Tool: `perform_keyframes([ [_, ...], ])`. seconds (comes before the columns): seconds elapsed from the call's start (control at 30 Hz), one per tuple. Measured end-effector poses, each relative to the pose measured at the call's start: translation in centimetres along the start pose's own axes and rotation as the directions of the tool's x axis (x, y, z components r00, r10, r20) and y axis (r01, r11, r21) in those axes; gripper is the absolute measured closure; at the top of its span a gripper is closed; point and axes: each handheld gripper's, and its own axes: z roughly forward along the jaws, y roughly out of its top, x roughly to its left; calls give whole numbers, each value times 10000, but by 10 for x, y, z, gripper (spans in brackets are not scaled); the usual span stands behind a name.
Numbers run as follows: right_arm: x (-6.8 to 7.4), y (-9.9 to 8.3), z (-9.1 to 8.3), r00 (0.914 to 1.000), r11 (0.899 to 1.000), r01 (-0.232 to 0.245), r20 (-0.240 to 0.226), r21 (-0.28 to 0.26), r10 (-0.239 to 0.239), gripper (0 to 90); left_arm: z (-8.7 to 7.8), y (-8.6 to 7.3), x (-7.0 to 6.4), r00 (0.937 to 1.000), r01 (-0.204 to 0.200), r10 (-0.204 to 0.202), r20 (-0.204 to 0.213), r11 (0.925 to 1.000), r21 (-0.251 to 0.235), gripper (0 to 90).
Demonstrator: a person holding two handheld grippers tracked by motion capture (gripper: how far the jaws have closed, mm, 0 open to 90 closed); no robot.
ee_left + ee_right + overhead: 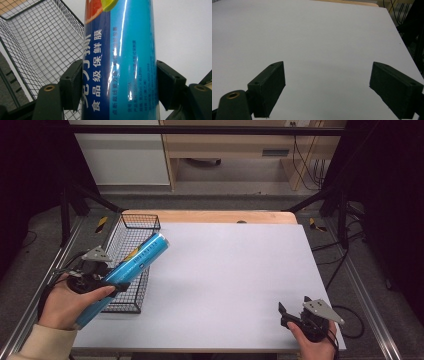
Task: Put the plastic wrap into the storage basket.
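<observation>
Nearest, left hand-held gripper (111,285) clenched across a blue cylindrical tube (131,270), black jaws pressing both its sides in the left gripper view. Tube's long axis slanting from near-left up to far-right, lifted over the near right edge of the black wire basket (131,238). Right hand-held gripper (289,315) at the near right corner, jaws spread wide, nothing between. Beyond, broad bare white tabletop (230,270), wooden strip along its far edge. Farther, grey floor and pale cabinets.

Even overhead light leaves the white table (225,280) bright, its surroundings dark. Glare streaks the blue tube (120,62). The close black jaws look soft, slightly blurred.
</observation>
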Motion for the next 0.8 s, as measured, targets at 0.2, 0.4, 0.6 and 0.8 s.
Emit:
perform_keyframes([
  [0.2,0,0,0,10000,10000,-10,15,9,10,133,2,1,6,9987,153,-146,-495,9998,134,322],
  [0.4,1,0,2,10000,10000,8,-12,32,-8,133,3,-2,12,9958,391,-372,-834,9990,216,322],
  [0.6,0,1,2,9999,10000,-36,-104,2,36,133,3,-4,14,9907,540,-494,-1268,9980,329,322],
  [0.8,1,1,2,9999,10000,-8,-121,4,8,133,2,-7,16,9879,816,-759,-1350,9960,369,322],
])
